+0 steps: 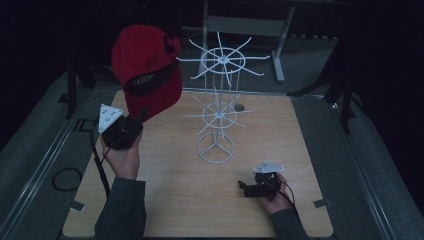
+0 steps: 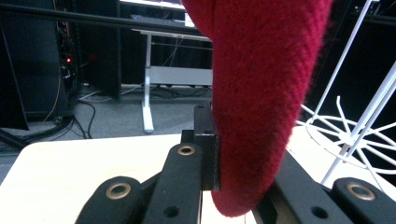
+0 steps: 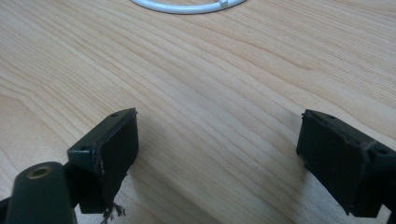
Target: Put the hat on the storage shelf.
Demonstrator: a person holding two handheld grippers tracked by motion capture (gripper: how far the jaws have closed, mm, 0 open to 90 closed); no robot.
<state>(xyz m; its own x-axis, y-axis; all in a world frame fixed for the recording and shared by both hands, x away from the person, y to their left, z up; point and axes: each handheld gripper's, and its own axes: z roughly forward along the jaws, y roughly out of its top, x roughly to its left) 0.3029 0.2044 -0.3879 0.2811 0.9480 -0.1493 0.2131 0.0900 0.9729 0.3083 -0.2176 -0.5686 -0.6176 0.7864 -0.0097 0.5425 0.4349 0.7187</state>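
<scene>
Left gripper (image 1: 131, 121): I have it raised at about 9 o'clock on the desk (image 1: 175, 200), its jaws clamped on the bottom edge of the red hat (image 1: 145, 67).
Hat: it hangs up in the air above the gripper, at about 10 o'clock, just to the left of the white rack (image 1: 220, 107); a dark band crosses its front.
Right gripper (image 1: 260, 186): it rests low at about 5 o'clock, jaws spread wide with nothing between them, bare desk wood (image 3: 210, 93) beneath.
Rack: it stands near the desk's centre, with 2 tiers of thin spokes and a ring base (image 3: 187, 5).
Risk 1: I judge the grip to be shallow, only a pinch of knit (image 2: 261, 93), so a quick swing could let the hat slip out.
Risk 2: the rack looks light; if the hat snags a spoke, I could tip it, and my right gripper is well apart from the base.
Hard to see: the writing on the band is unreadable, my far left jaw is hidden behind the knit, and the dim room blurs the spoke tips.
</scene>
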